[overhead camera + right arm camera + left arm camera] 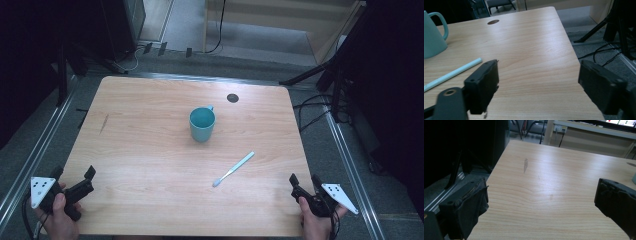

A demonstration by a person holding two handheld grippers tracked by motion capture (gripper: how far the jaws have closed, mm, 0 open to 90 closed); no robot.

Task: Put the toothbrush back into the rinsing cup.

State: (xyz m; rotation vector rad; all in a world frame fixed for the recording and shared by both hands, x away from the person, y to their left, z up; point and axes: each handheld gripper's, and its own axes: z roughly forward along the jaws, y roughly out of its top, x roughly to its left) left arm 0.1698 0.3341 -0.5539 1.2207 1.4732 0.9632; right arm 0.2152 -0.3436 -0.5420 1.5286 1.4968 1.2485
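A teal mug (202, 123) stands upright near the middle of the wooden table (150, 150), its handle turned to the far side; the right gripper view catches its side and handle (432, 32) at the left edge. A pale blue toothbrush (233, 169) lies flat and slanted in front of the mug, to its right; its handle (451, 73) runs past my right gripper's left jaw. My left gripper (74, 175) is open over the table's near left corner, nothing between its jaws. My right gripper (305, 181) is open at the near right corner, also holding nothing.
A dark round cable hole (232, 98) sits in the tabletop behind the mug. A grey smear (525, 165) marks the wood at the left. Metal rails (30, 150) run along both sides of the table, and black stands and cables (320, 107) crowd the floor at the right.
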